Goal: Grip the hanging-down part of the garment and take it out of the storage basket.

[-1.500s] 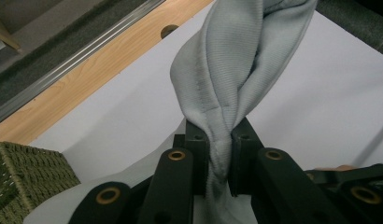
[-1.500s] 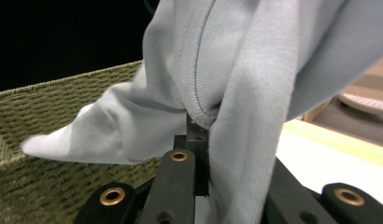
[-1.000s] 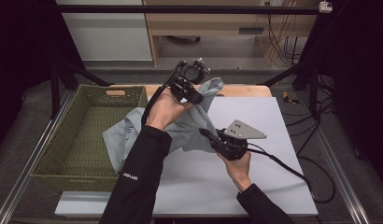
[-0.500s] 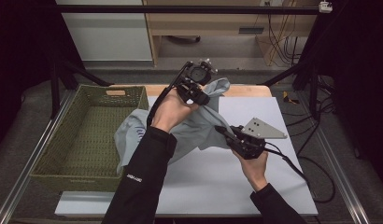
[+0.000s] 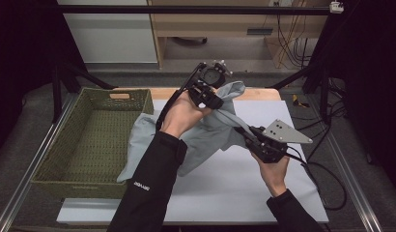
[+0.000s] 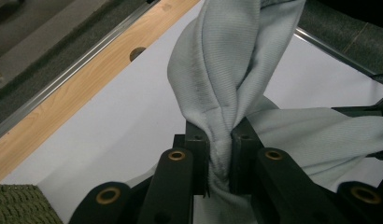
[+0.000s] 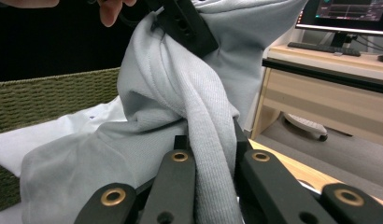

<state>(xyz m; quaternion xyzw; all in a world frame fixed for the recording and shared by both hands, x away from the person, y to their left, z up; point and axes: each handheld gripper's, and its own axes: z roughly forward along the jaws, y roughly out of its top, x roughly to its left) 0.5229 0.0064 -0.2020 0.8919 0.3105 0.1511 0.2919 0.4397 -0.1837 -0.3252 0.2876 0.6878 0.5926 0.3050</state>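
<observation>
Shifted rightward, right claw (image 5: 244, 131) stretches grey garment (image 5: 205, 135) – both claws clenched on it, left claw (image 5: 220, 104) steady.

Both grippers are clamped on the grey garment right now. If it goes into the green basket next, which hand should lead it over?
Left, probably. The left gripper holds the garment raised, nearer the basket, and the hanging cloth already drapes over its rim. The right gripper grips farther from the basket.

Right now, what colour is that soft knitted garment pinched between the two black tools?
Pale grey, plain, with a fine ribbed knit: the garment shows best in the left gripper view.
</observation>
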